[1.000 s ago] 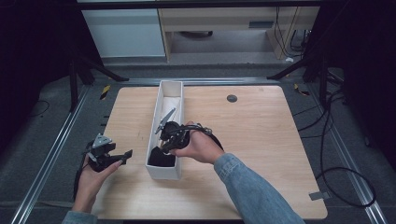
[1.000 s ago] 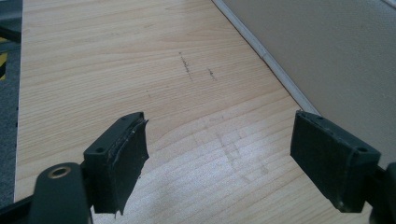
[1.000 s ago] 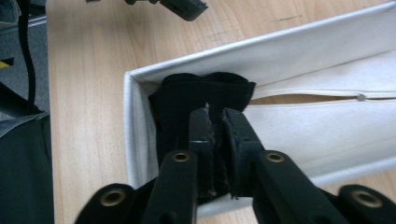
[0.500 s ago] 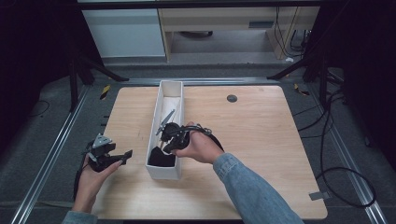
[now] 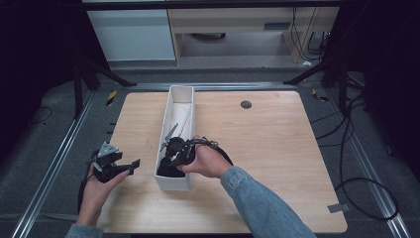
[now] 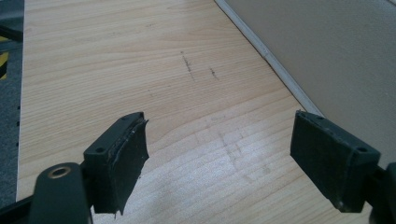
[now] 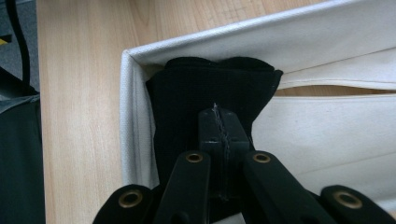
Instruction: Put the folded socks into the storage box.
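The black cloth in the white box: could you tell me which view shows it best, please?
The right gripper view: the black cloth sits close up in the white box's corner. The high view shows a small dark patch; the left gripper view shows the box wall.

Bright tabletop, dark surroundings, soft focus

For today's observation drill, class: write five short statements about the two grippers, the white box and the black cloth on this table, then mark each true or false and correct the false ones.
1. The right gripper has its jaws closed over the black cloth in the near end of the white box. True.
2. The left gripper holds a piece of cloth. False: its jaws stand apart with bare wooden table between them.
3. The white box is long and narrow and stands on the table. True.
4. The black cloth lies on the table outside the box. False: it sits inside, in a corner.
5. The left gripper is left of the box in the high view. True.
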Tool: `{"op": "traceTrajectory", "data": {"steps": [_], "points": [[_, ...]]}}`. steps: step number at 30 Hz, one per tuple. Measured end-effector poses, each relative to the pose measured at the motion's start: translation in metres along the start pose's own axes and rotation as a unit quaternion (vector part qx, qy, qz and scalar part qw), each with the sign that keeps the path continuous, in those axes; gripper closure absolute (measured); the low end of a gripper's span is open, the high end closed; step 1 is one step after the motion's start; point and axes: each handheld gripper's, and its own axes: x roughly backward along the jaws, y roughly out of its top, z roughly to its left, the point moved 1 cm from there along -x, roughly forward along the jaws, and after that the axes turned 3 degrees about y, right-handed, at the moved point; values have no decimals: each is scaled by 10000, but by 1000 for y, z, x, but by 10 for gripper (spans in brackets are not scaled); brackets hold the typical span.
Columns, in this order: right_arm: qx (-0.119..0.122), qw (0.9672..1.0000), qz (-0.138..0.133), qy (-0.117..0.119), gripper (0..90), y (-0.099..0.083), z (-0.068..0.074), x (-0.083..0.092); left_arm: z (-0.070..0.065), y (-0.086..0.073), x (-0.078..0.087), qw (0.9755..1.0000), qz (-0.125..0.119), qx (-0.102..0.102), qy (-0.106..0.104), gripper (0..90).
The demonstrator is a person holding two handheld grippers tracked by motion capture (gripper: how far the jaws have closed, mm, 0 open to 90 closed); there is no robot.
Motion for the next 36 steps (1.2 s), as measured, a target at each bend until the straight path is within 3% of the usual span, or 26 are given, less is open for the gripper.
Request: {"op": "traceTrajectory", "data": {"steps": [13, 36], "points": [[14, 10000, 86, 0, 900, -3, 2, -12, 0, 0, -1, 10000, 6, -1, -2, 182], [105, 9998, 184, -55, 900, -3, 4, -17, 0, 0, -1, 10000, 14, -10, 2, 182]]}}
